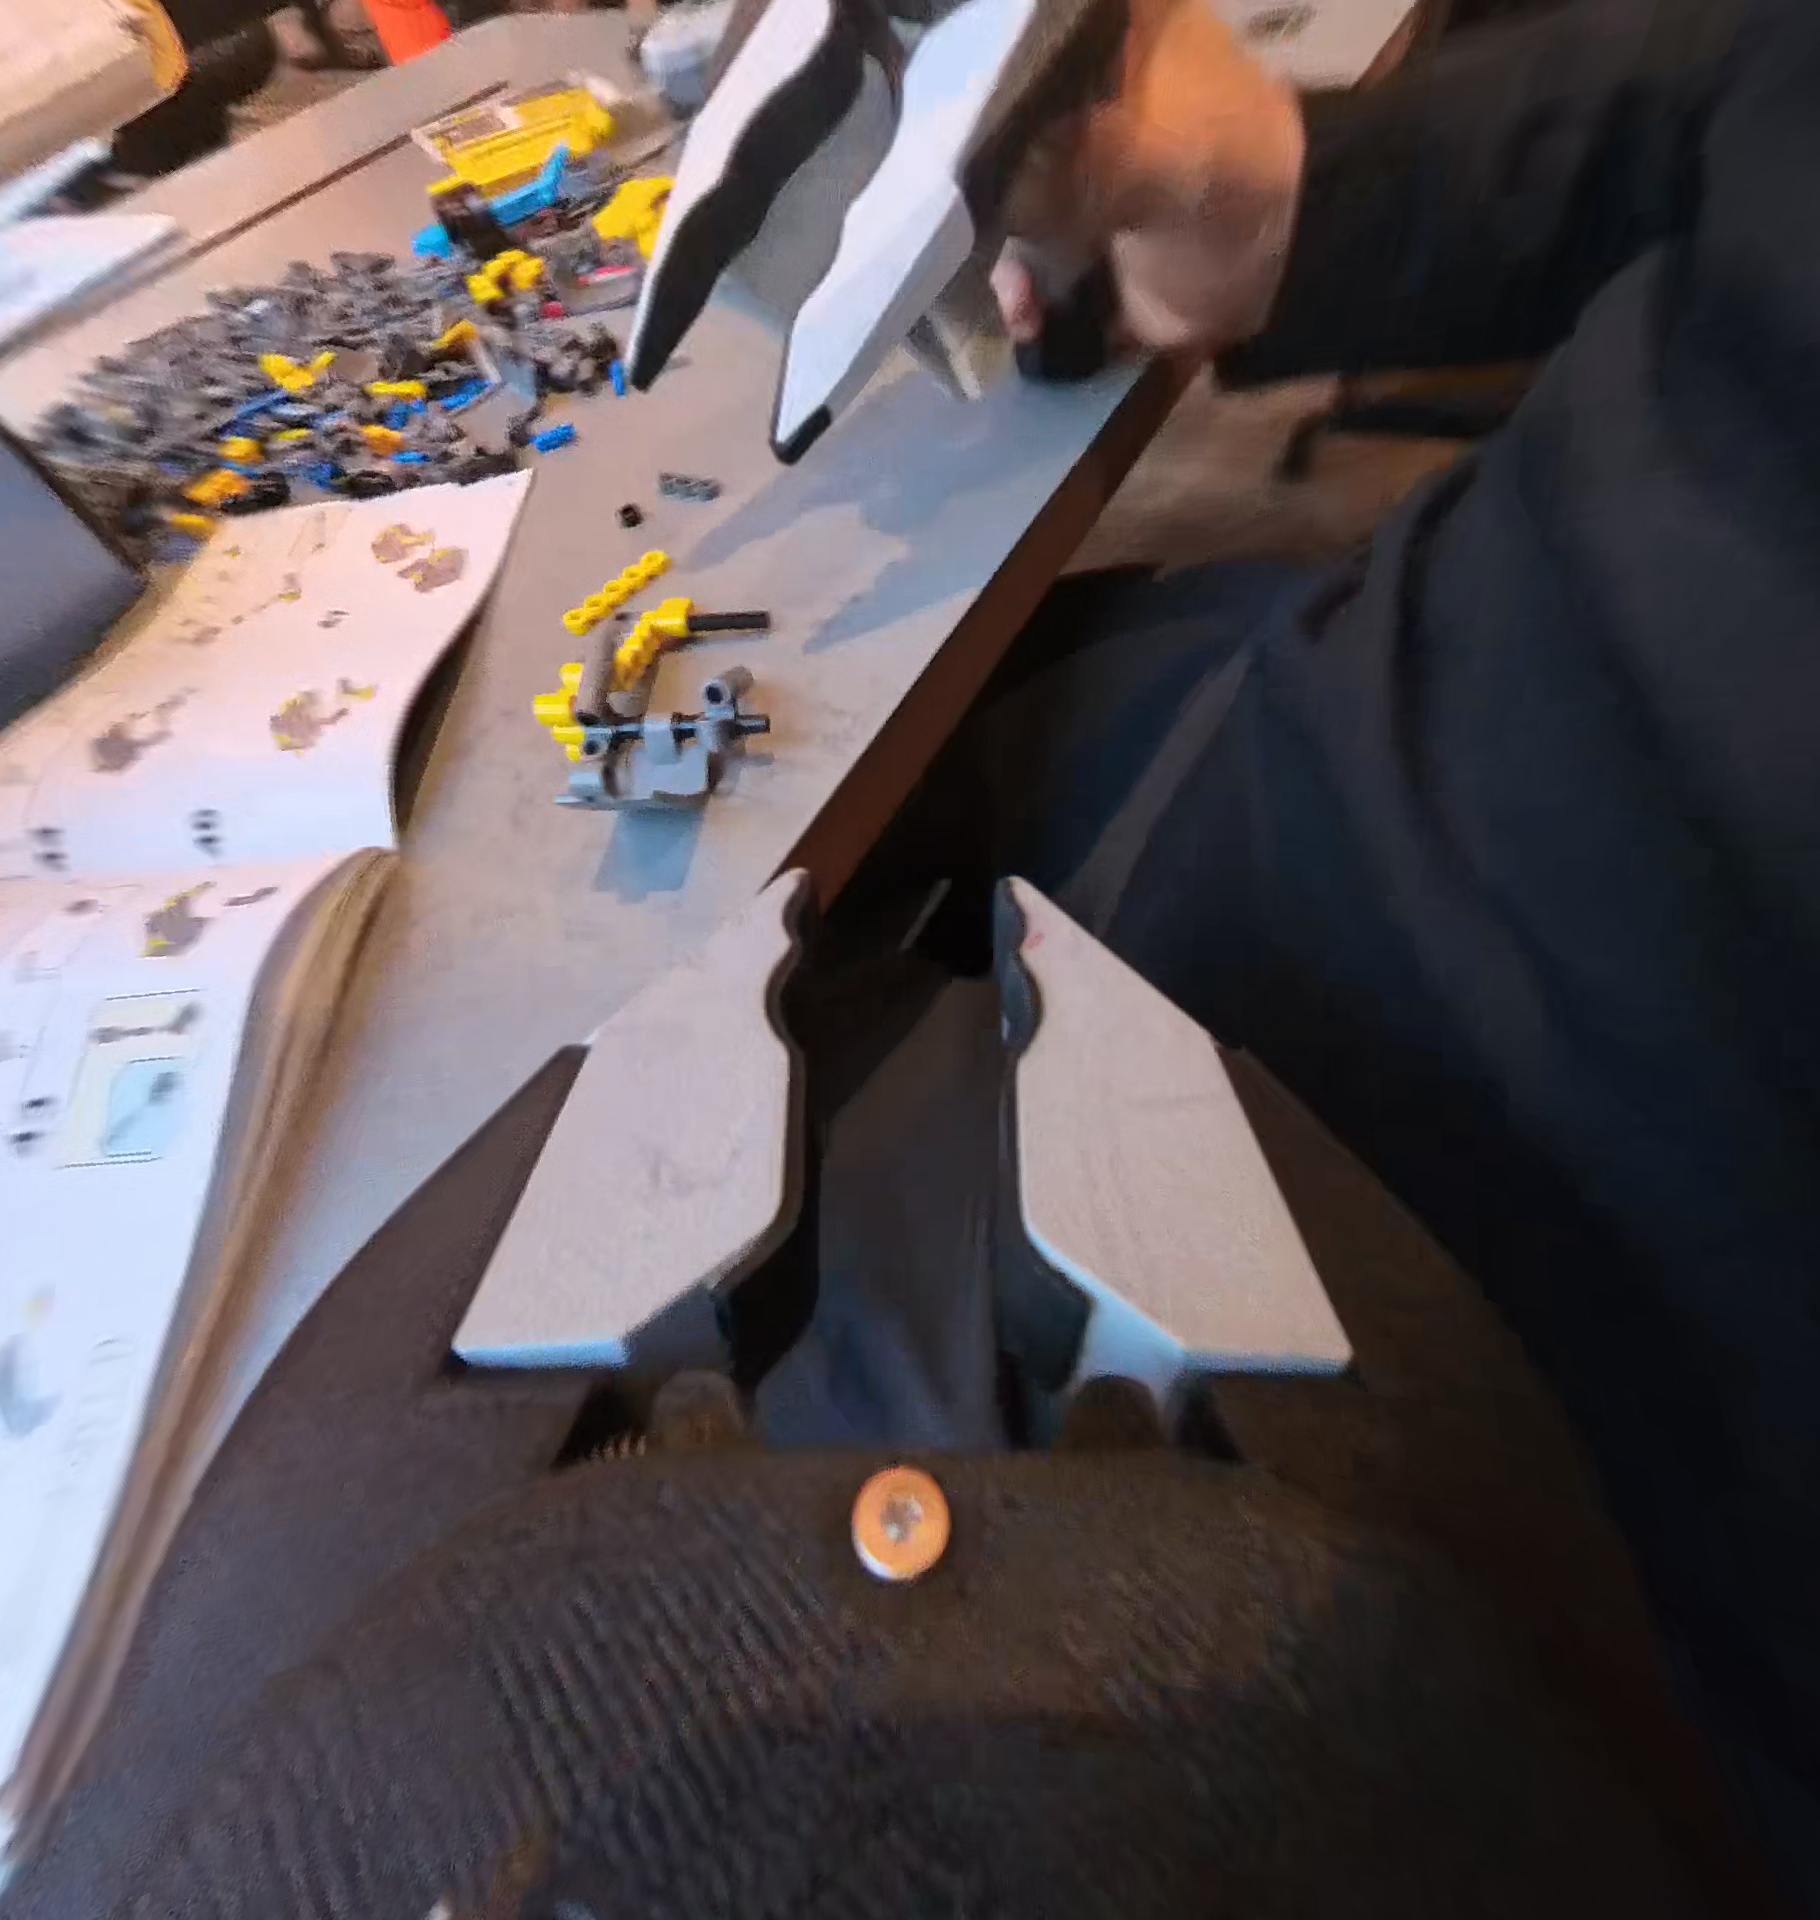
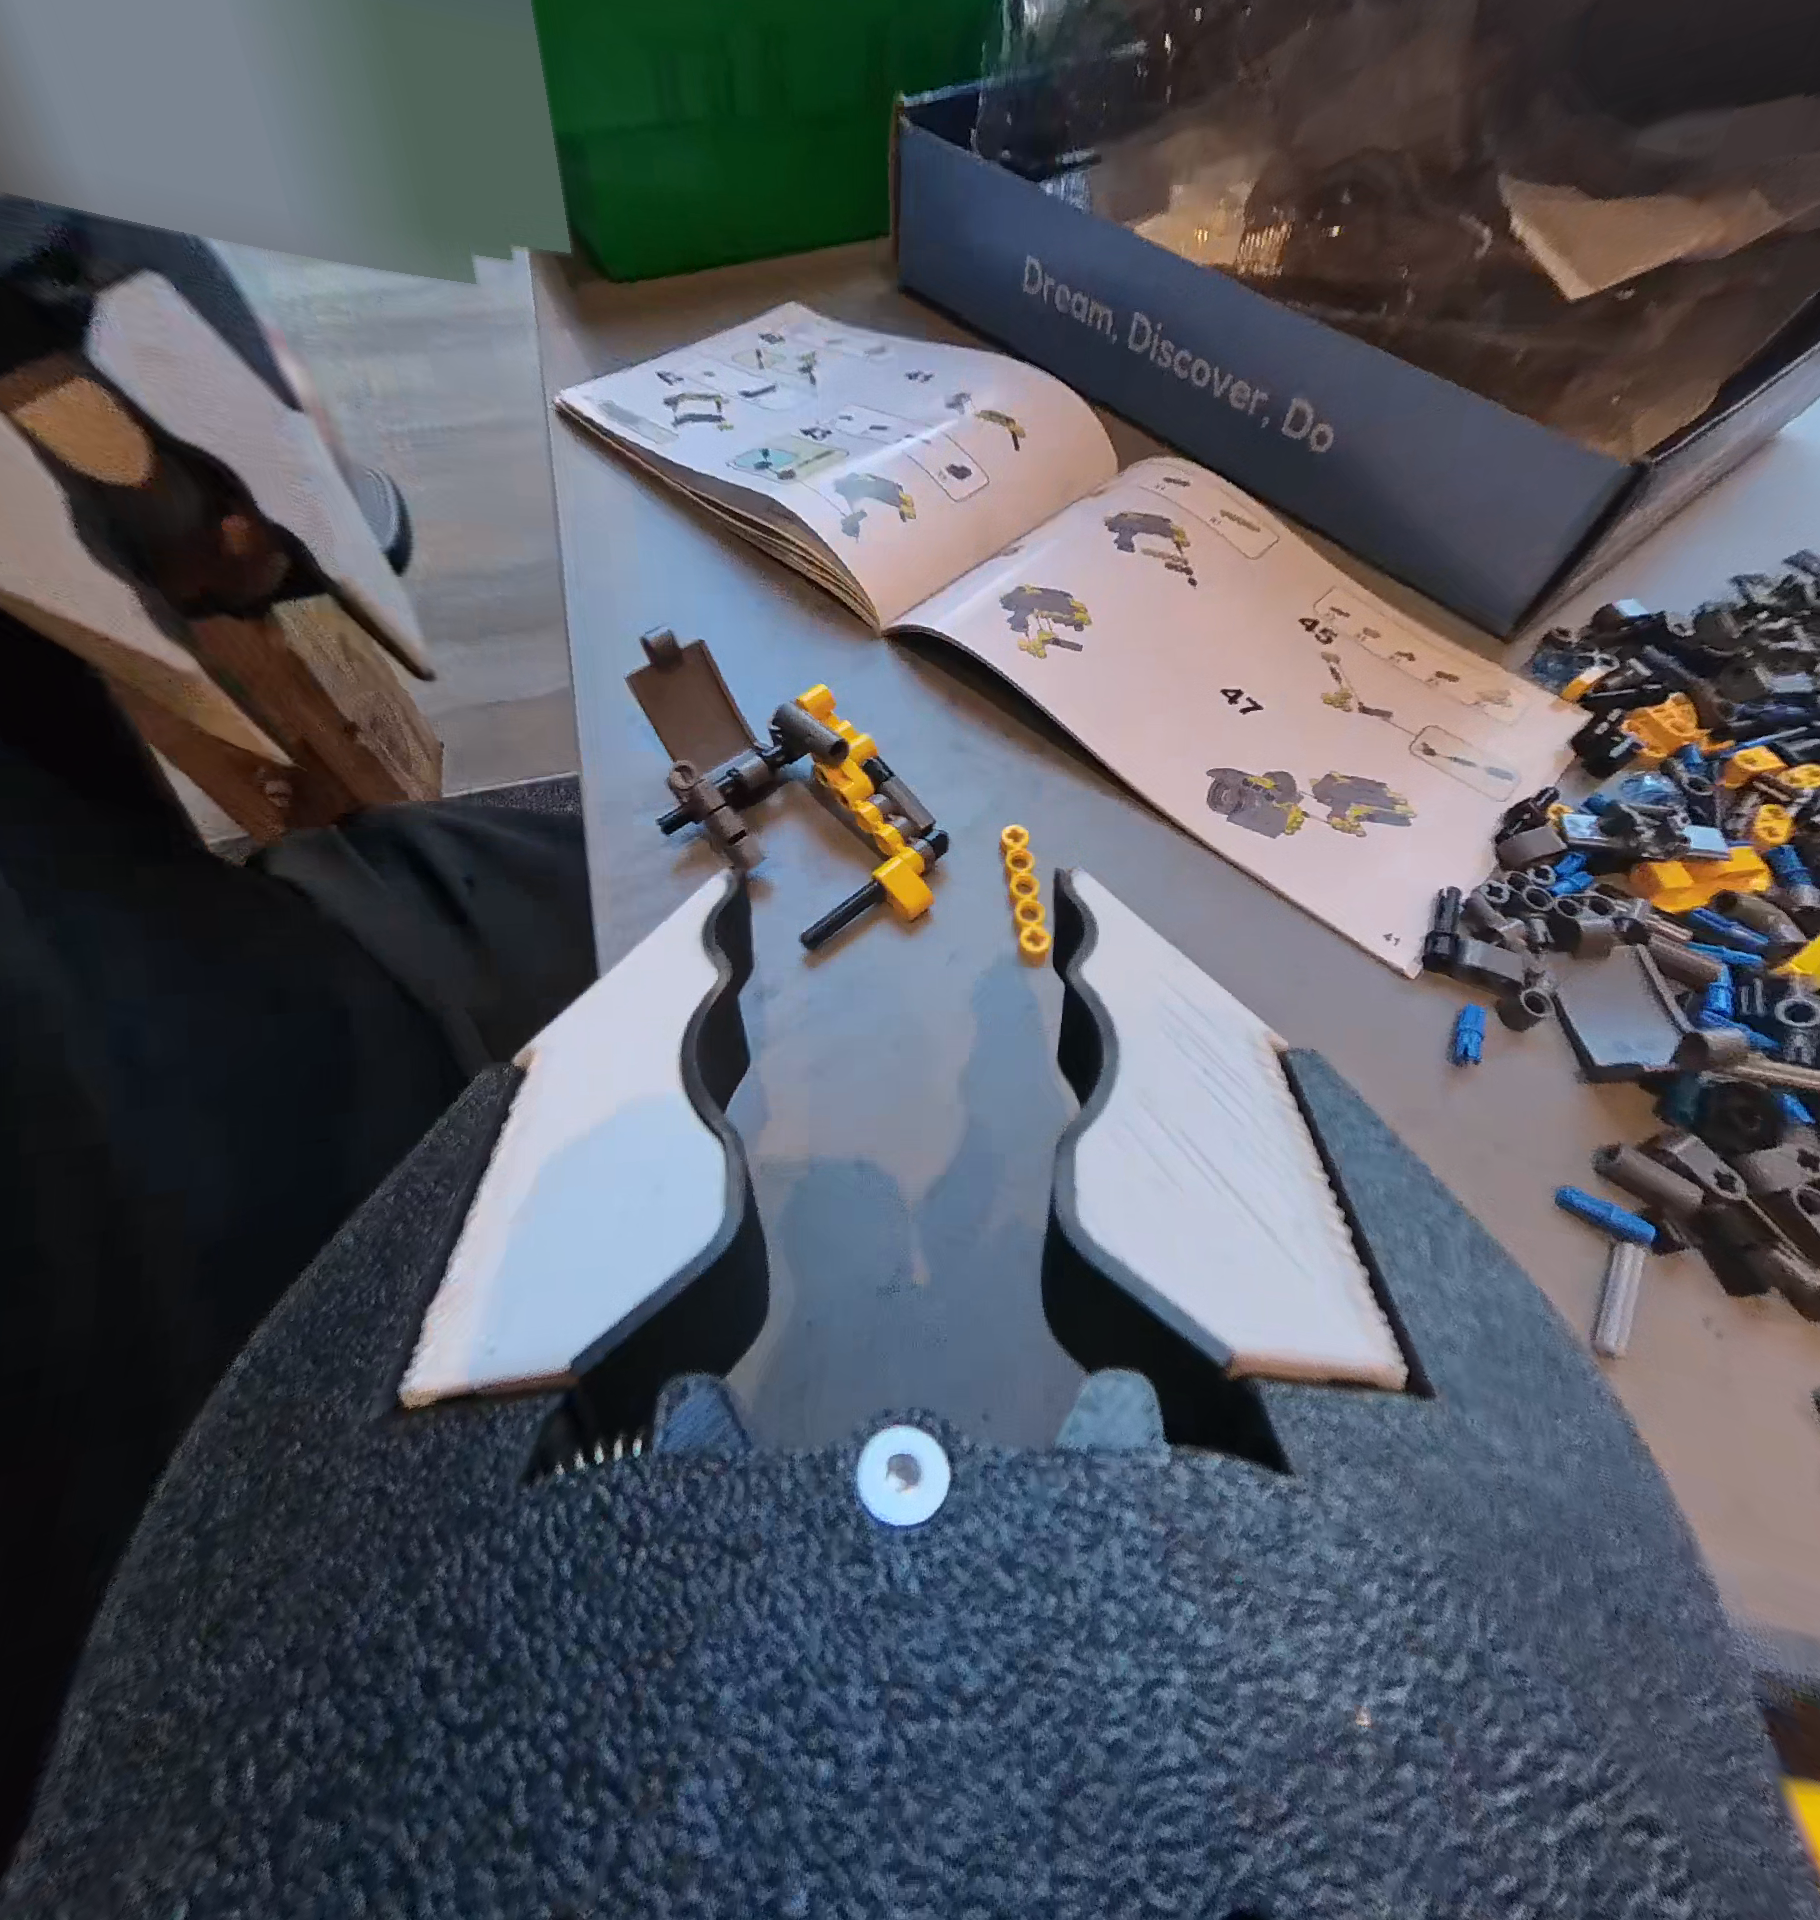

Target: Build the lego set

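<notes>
Hovering with both jaws apart and empty, right gripper (image 2: 895, 904) above the table (image 2: 989, 1039); could knock the beam (image 2: 1025, 894) beside its right jaw

The right tool (image 2: 895, 904) hangs over the grey bench (image 2: 1405, 1455) with its two fingers spread apart and nothing between them. Just beyond its fingertips lie a short yellow beam with holes (image 2: 1025, 894) and a small grey-and-yellow brick assembly (image 2: 812, 800). Farther off are an open instruction booklet (image 2: 1093, 582), a dark box (image 2: 1301, 416) and, at the right, a heap of loose bricks (image 2: 1716, 914).
</notes>
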A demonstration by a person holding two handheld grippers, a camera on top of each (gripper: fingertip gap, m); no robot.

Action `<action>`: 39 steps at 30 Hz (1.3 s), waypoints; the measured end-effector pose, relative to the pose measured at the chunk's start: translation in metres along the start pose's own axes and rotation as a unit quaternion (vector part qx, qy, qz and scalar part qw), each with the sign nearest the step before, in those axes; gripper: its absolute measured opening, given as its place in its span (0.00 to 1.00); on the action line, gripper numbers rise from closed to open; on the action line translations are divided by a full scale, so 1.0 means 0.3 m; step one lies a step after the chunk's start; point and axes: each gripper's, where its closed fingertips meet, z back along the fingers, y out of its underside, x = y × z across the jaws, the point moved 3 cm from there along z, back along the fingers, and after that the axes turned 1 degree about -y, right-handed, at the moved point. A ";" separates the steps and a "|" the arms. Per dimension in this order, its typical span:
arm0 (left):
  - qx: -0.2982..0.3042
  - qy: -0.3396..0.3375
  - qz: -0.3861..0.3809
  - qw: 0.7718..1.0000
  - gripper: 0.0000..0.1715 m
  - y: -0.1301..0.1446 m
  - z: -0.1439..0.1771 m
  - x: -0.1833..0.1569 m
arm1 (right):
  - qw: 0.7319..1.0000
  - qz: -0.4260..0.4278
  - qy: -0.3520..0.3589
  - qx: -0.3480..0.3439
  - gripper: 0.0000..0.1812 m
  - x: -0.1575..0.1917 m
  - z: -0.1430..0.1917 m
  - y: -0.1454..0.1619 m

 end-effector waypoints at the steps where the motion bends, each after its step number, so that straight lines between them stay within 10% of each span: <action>1: 0.010 -0.025 -0.020 0.999 0.19 0.004 -0.003 0.006 | 1.000 -0.002 -0.001 0.010 0.32 -0.012 -0.018 0.000; 22: -0.021 0.013 0.190 0.982 0.00 0.065 0.046 0.136 | 0.997 0.006 0.067 0.048 0.33 -0.128 -0.154 -0.031; 39: -0.031 0.032 0.126 0.991 0.00 0.016 -0.016 0.146 | 0.983 -0.020 0.183 -0.009 0.16 -0.185 -0.018 -0.037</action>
